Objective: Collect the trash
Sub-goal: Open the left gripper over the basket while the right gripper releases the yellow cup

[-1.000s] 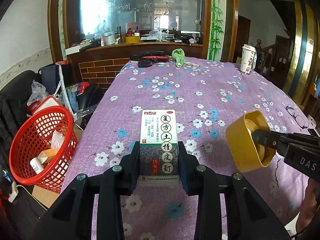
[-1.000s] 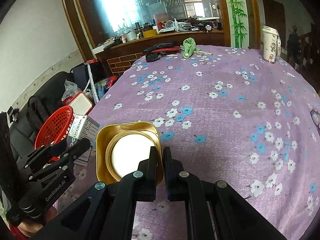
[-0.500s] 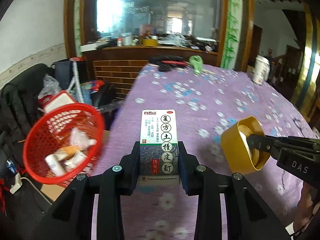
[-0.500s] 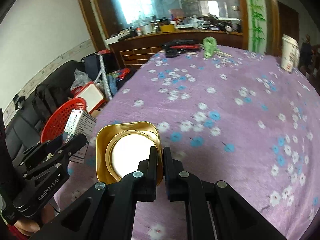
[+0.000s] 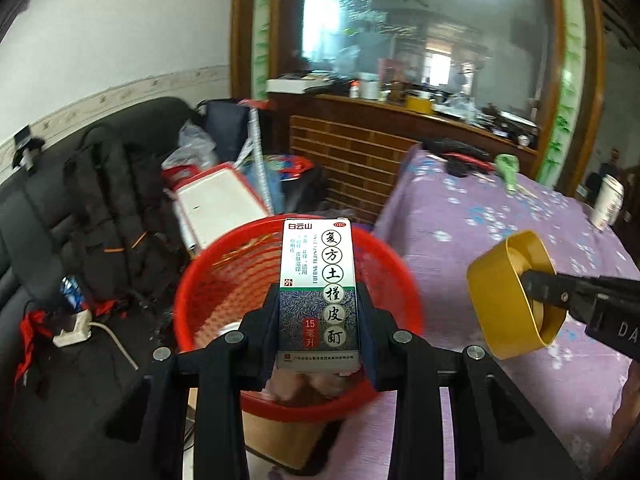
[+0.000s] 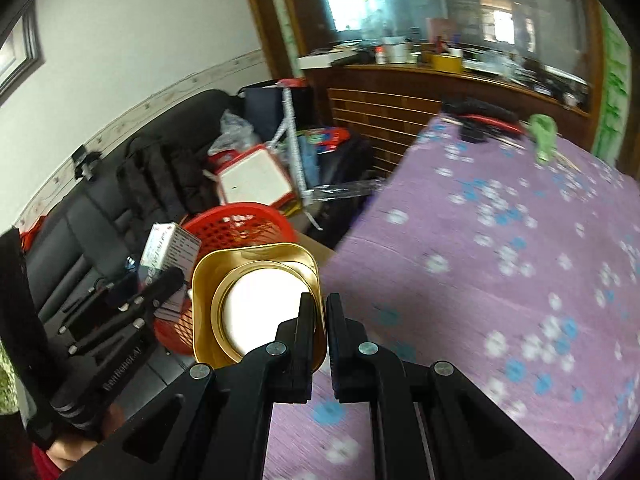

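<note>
Daylight pours in through the big glass partition (image 5: 420, 32) at the back, blowing out white up top with hazy glare, while the black sofa (image 5: 60, 208) side sits pretty dim. Both views have heavy fisheye bend and dark vignetted corners. The purple tablecloth (image 6: 520, 260) and red basket (image 5: 224, 288) are smeared with motion blur, and only the close-up stuff stays sharp.

Medicine box (image 5: 318, 292): white upper half with black characters, dark blue-green patterned lower half with red print. Basket (image 5: 208, 296): red lattice. Container (image 5: 508, 304): golden yellow, white inside (image 6: 260, 308). Tablecloth (image 6: 500, 248): purple, strewn with white and blue flowers. Grippers: black.
</note>
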Motion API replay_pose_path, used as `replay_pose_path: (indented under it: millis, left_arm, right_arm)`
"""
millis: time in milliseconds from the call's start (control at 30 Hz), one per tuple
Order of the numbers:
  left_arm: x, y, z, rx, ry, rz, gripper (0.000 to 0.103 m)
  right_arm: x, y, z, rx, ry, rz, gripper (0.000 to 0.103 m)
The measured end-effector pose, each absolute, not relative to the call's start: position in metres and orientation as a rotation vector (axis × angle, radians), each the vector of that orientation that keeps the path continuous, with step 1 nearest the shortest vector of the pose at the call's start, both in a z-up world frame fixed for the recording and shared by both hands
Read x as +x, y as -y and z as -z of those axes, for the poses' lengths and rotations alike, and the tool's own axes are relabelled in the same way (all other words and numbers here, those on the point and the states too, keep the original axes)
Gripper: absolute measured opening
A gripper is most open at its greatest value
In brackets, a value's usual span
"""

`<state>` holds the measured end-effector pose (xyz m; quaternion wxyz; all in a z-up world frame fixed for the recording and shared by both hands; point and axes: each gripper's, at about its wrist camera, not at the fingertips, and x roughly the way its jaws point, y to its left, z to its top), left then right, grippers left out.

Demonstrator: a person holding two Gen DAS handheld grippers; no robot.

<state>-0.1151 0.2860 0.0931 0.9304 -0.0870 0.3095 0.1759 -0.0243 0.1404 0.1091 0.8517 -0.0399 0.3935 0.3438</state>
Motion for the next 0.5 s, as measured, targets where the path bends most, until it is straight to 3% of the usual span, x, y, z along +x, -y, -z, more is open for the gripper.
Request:
replay_pose_path:
  millis: [200,267,333,500]
  left_arm:
    - [-0.113,-0.32,-0.083,-0.204,-0.654,-0.411,0.033]
    - [-0.112,-0.324,-0.081,-0.209,-0.66,-0.415,0.035]
    - [-0.113,-0.327,-0.081,-0.227,-0.663,-0.416,0.061]
    - [-0.131,-0.309,-0.088,-0.194,-0.602,-0.443,0.067]
  right_arm:
    - [-0.006,-0.188,-0.099,-0.091,-0.859,-0.756,0.01]
    - [0.0,-0.201,-0.095,-0.096,-0.866,-0.784,0.019]
    - [0.0,-0.198,-0.095,-0.079,-0.85,-0.779,0.022]
    - [-0.018,-0.165,-0.106,-0.066,-0.786,-0.758,0.025]
